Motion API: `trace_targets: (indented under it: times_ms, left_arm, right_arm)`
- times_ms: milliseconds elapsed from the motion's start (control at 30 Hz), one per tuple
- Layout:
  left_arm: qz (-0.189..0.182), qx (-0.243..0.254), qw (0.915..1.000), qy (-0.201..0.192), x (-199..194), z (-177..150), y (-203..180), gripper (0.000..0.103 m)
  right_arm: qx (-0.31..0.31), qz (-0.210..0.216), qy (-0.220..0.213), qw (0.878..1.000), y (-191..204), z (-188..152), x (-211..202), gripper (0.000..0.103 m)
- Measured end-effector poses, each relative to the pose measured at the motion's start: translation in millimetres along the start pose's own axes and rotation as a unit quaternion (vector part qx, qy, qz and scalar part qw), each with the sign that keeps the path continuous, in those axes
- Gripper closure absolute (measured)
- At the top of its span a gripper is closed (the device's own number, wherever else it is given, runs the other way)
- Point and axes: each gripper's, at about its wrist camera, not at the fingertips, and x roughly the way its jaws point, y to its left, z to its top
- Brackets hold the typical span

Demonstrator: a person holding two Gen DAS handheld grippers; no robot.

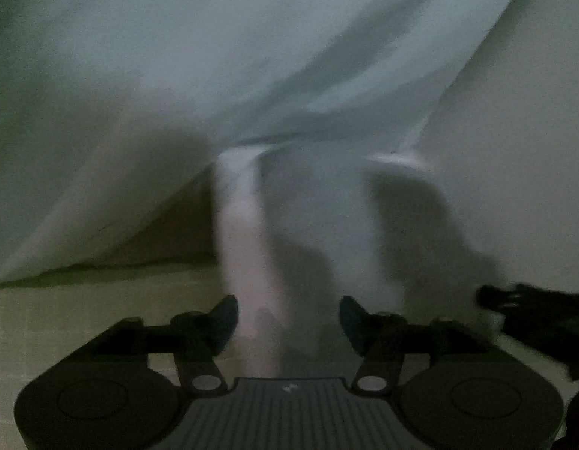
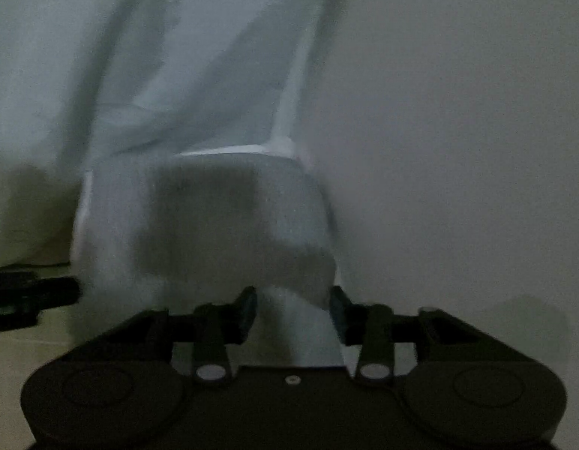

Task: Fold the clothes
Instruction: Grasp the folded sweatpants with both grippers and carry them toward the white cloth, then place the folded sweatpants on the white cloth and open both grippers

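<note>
A pale white-blue garment fills most of the left wrist view, draped and blurred. A narrow fold of it runs down between the fingers of my left gripper, which stands open. In the right wrist view a bunched part of the same garment hangs down into the gap of my right gripper, whose fingers are also apart. Neither pair of pads visibly presses on the cloth. Each gripper shows at the edge of the other's view: the right one and the left one.
A cream surface with a faint grid pattern lies under the garment at the lower left. A plain pale area takes up the right half of the right wrist view. The light is dim.
</note>
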Motion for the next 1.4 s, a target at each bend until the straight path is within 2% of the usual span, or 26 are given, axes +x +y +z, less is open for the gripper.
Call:
trace_targets:
  times_ms: [67, 167, 233, 300, 400, 533, 600, 733, 1033, 1233, 1400]
  left_arm:
    - [0.011, 0.007, 0.9999, -0.002, 2, -4, 5, 0.029]
    - [0.019, 0.026, 0.9993, -0.017, -22, -15, 5, 0.023]
    - [0.016, 0.026, 0.9990, -0.033, -43, -20, 11, 0.014]
    - [0.009, 0.033, 0.9984, -0.046, -62, -23, 5, 0.011]
    - [0.003, 0.044, 0.9971, -0.062, -94, -33, -6, 0.000]
    - [0.007, 0.050, 0.9954, -0.081, -143, -50, -12, 0.000]
    - [0.019, 0.057, 0.9946, -0.085, -164, -60, -13, 0.000]
    - [0.028, 0.084, 0.9927, -0.082, -196, -82, -17, 0.000]
    - [0.029, 0.119, 0.9906, -0.061, -240, -135, -14, 0.000]
    - [0.032, 0.147, 0.9871, -0.055, -263, -164, -10, 0.000]
    - [0.026, 0.163, 0.9844, -0.061, -271, -172, -13, 0.000]
  right_arm:
    - [0.013, -0.013, -0.009, 1.000, -4, -11, -3, 0.024]
    - [0.051, -0.018, -0.008, 0.999, -9, -24, -18, 0.022]
    - [0.083, -0.014, -0.011, 0.996, -15, -34, -32, 0.016]
    - [0.114, -0.011, -0.020, 0.993, -18, -41, -41, 0.006]
    - [0.151, -0.015, -0.018, 0.988, -16, -62, -73, 0.005]
    - [0.184, 0.017, -0.005, 0.983, -12, -93, -111, 0.002]
    - [0.191, 0.022, 0.012, 0.981, -7, -110, -127, 0.001]
    - [0.187, 0.027, 0.009, 0.982, 10, -140, -160, 0.000]
    - [0.191, 0.038, -0.015, 0.981, 33, -196, -238, 0.000]
    - [0.200, 0.041, -0.015, 0.979, 37, -213, -254, 0.000]
    - [0.199, 0.034, -0.012, 0.979, 36, -221, -262, 0.000]
